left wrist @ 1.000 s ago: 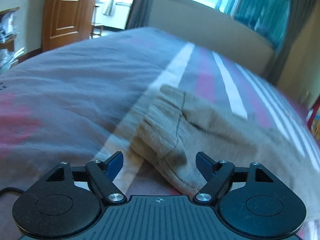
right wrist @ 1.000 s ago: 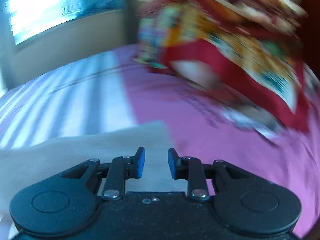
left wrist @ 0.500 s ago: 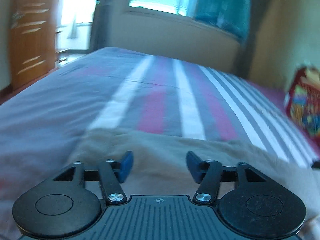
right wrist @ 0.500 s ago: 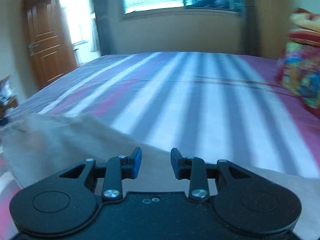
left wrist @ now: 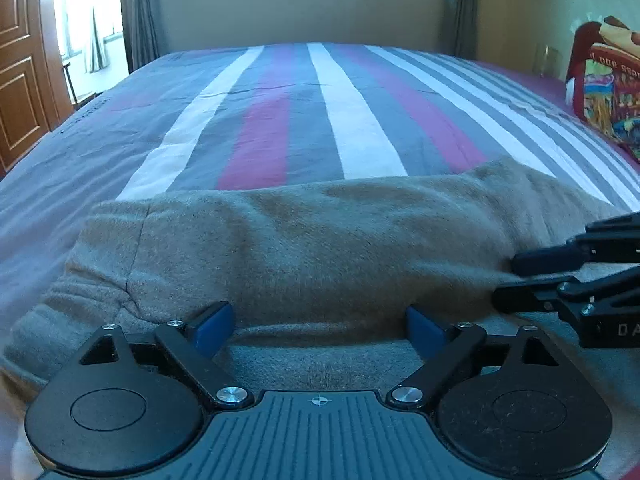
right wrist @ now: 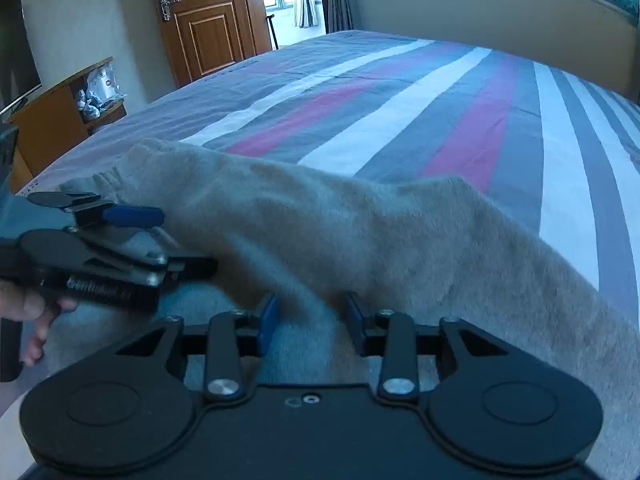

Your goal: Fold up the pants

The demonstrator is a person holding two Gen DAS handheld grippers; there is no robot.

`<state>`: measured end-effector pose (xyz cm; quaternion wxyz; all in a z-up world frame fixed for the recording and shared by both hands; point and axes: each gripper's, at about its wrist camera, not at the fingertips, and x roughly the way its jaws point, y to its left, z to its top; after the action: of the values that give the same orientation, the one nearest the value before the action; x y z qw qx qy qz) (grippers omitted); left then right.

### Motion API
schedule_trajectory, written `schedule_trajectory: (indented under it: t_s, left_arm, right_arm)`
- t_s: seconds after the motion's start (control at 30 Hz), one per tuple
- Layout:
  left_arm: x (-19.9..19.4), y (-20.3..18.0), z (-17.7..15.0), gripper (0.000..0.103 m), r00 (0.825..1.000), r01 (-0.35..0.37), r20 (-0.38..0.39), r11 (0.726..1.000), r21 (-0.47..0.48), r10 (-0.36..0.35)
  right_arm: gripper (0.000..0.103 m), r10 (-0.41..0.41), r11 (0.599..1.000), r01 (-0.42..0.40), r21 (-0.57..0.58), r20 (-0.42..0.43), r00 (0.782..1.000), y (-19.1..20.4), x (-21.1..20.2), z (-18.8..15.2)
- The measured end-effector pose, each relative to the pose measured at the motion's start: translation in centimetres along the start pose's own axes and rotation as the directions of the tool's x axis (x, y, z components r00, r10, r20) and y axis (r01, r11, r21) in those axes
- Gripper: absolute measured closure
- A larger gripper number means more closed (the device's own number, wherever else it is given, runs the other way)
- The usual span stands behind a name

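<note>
The grey-brown fleece pants [left wrist: 320,248] lie folded across the near part of the striped bed [left wrist: 280,120], waistband at the left. My left gripper [left wrist: 318,328] sits low at their near edge, its jaws wide and still opening, with the blue pads clear of the cloth. My right gripper [left wrist: 508,280] comes in from the right, and cloth is drawn to a point between its fingers. In the right wrist view a thick fold of the pants [right wrist: 400,240] fills the gap of the right gripper [right wrist: 312,324], whose jaws are slowly opening. The left gripper [right wrist: 180,240] is at the left, held by a hand [right wrist: 28,304].
A printed red cushion [left wrist: 604,92] lies at the bed's right side. A wooden door [right wrist: 208,20] and a low wooden shelf unit [right wrist: 60,112] stand beyond the bed's left edge. The striped cover [right wrist: 440,100] stretches far behind the pants towards the window wall.
My right gripper has swept from the cushion end across the bed to the waistband end, bringing pants cloth over. My left gripper swung to face along the bed, and its jaws narrowed, then spread wider.
</note>
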<state>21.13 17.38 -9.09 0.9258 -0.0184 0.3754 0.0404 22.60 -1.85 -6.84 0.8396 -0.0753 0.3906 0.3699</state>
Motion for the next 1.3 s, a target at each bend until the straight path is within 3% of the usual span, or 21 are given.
schedule_trajectory:
  t_s: [0.1, 0.2, 0.27, 0.33, 0.43, 0.47, 0.5, 0.57, 0.67, 0.7, 0.8, 0.87, 0.93, 1.07, 1.3]
  left_arm:
    - [-2.3, -0.2, 1.4, 0.011, 0.996, 0.034, 0.088, 0.999, -0.011, -0.033]
    - [-2.3, -1.0, 3.3, 0.011, 0.992, 0.056, 0.114, 0.998, 0.018, -0.058]
    - [0.4, -1.6, 4.3, 0.011, 0.998, 0.009, 0.057, 0.998, 0.054, -0.012]
    - [3.8, -0.9, 3.8, 0.007, 0.999, -0.004, -0.040, 1.000, 0.018, 0.005]
    - [3.4, -0.6, 3.9, 0.005, 1.000, 0.008, -0.026, 1.000, -0.005, -0.008]
    - [2.3, -0.7, 4.1, 0.005, 1.000, 0.005, 0.024, 1.000, 0.001, -0.005]
    - [1.6, -0.6, 4.2, 0.005, 0.998, 0.016, 0.062, 1.000, -0.009, -0.015]
    - [1.7, -0.1, 4.3, 0.005, 0.998, 0.006, 0.060, 0.999, -0.038, -0.004]
    - [4.1, 1.0, 3.3, 0.005, 1.000, -0.002, -0.010, 0.999, -0.051, 0.001]
    - [4.5, 1.0, 3.2, 0.005, 1.000, -0.004, -0.003, 0.999, -0.040, 0.003]
    - [2.9, -0.3, 3.7, 0.005, 0.999, -0.038, 0.015, 0.999, -0.011, 0.038]
    - [1.3, -1.0, 3.5, 0.005, 0.997, 0.010, 0.078, 1.000, -0.024, -0.008]
    - [1.1, -1.5, 3.1, 0.005, 0.998, 0.007, 0.064, 1.000, -0.013, -0.006]
    - [0.7, -0.9, 1.0, 0.005, 0.999, -0.019, 0.028, 1.000, -0.017, 0.019]
    - [-0.4, -0.6, -0.9, 0.005, 0.999, -0.030, 0.026, 1.000, -0.007, 0.030]
  right_arm:
    - [0.066, -0.008, 1.000, 0.008, 0.001, 0.043, 0.999, -0.4, -1.4, 0.6]
    - [0.066, -0.026, 0.998, 0.019, 0.066, 0.108, 0.994, -2.0, -2.5, 1.8]
    - [0.068, -0.038, 0.997, 0.031, 0.074, 0.097, 0.995, -2.5, -1.8, 2.6]
    - [0.067, -0.089, 0.995, 0.088, 0.051, 0.018, 0.996, -2.6, 0.7, 3.2]
    - [0.068, -0.096, 0.995, 0.096, 0.016, 0.000, 0.995, -2.4, 2.3, 2.8]
    - [0.068, -0.091, 0.996, 0.091, 0.023, 0.017, 0.996, -2.5, 1.6, 3.0]
    - [0.065, -0.084, 0.996, 0.082, 0.037, 0.058, 0.995, -2.8, 0.8, 2.9]
    - [0.061, -0.113, 0.992, 0.104, 0.068, 0.149, 0.982, -3.5, -0.7, 3.1]
    - [0.059, -0.139, 0.982, 0.131, 0.137, 0.056, 0.989, -5.5, 1.0, 3.5]
    - [0.058, -0.145, 0.980, 0.141, 0.141, 0.022, 0.989, -6.3, 1.6, 3.2]
    - [0.059, -0.124, 0.979, 0.118, 0.164, 0.030, 0.992, -7.0, 0.4, 2.2]
    - [0.058, -0.146, 0.976, 0.129, 0.178, 0.085, 0.986, -7.0, -2.0, 1.6]
    - [0.059, -0.126, 0.972, 0.099, 0.215, 0.117, 0.985, -7.7, -4.0, 0.3]
    - [0.060, -0.179, 0.951, 0.154, 0.268, 0.074, 0.981, -10.8, -6.4, -2.2]
    - [0.060, -0.331, 0.885, 0.297, 0.358, 0.034, 0.943, -19.0, -14.0, -9.5]
